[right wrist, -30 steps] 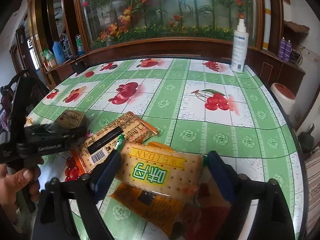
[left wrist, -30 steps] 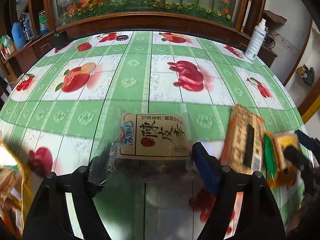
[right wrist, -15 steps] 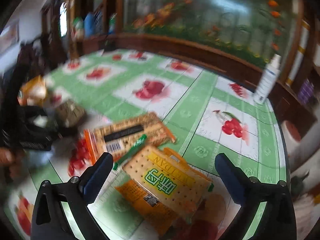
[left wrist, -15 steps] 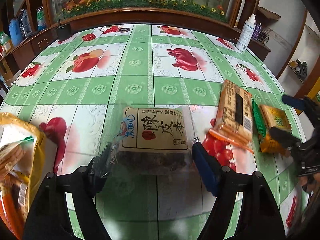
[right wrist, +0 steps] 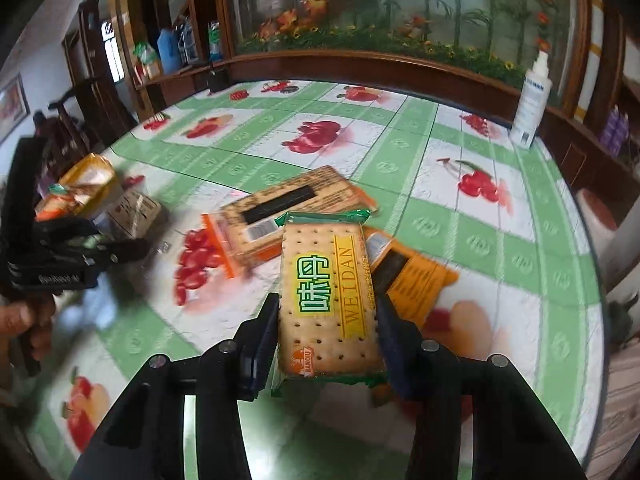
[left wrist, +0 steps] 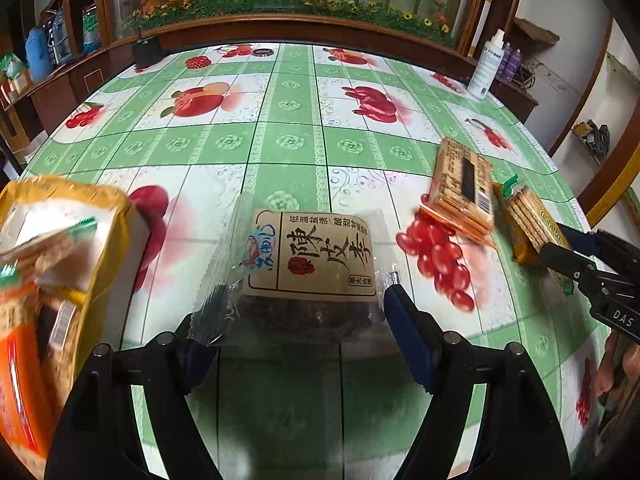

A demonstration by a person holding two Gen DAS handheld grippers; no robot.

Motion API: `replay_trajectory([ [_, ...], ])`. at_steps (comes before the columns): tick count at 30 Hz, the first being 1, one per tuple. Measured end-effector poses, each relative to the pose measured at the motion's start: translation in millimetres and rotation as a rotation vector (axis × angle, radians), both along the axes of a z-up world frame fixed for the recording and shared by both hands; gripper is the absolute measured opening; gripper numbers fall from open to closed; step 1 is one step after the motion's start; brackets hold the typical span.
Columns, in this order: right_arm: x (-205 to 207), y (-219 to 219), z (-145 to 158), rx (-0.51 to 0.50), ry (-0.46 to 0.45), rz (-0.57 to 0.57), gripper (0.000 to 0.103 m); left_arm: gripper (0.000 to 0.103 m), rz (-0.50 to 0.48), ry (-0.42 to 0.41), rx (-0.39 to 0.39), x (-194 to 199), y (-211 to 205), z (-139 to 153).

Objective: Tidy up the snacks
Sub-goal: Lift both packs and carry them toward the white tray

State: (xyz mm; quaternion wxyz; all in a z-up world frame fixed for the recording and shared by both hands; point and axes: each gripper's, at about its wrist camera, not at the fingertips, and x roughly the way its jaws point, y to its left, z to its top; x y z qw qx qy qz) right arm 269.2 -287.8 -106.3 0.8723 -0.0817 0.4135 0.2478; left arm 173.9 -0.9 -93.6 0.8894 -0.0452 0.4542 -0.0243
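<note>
Round tabletop (left wrist: pixel 288 140) under a green-and-white fruit-print cloth, wooden cabinet with a flower display behind it. Right tongs (right wrist: pixel 326 320) have just been closing and now pinch a green-edged WEIDAN cracker pack (right wrist: pixel 326 280) by its long sides, an orange flat packet (right wrist: pixel 416 280) just beyond on their right and a tan barcode cracker pack (right wrist: pixel 288 208) ahead-left. Left tongs (left wrist: pixel 300 320) clamp a clear bag of dark dried plums with a beige label (left wrist: pixel 312 264), a yellow snack bag (left wrist: pixel 60 248) off to their left.
</note>
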Motion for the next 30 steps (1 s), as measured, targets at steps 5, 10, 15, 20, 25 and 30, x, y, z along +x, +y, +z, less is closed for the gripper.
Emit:
replay_trajectory([
  [5,-22,-1,12,0.187,0.017,-0.038,0.048,0.064,0.003,-0.024,-0.013,-19,9,6],
  [10,-41,-10,17,0.486,0.085,-0.067,0.048,0.057,0.018,-0.052,-0.062,-41,26,9],
  [15,-56,0,15,0.603,0.117,-0.048,0.048,0.047,0.021,-0.075,-0.07,-60,36,14],
  [20,-60,15,4,0.603,0.144,-0.031,0.048,0.05,-0.02,-0.035,-0.022,-60,27,12],
  [25,-63,15,-6,0.623,0.156,-0.037,0.048,0.074,-0.005,-0.01,0.053,-45,12,6],
  [30,-62,0,-6,0.69,0.132,-0.065,0.048,0.085,0.037,0.025,0.114,-22,3,-2],
])
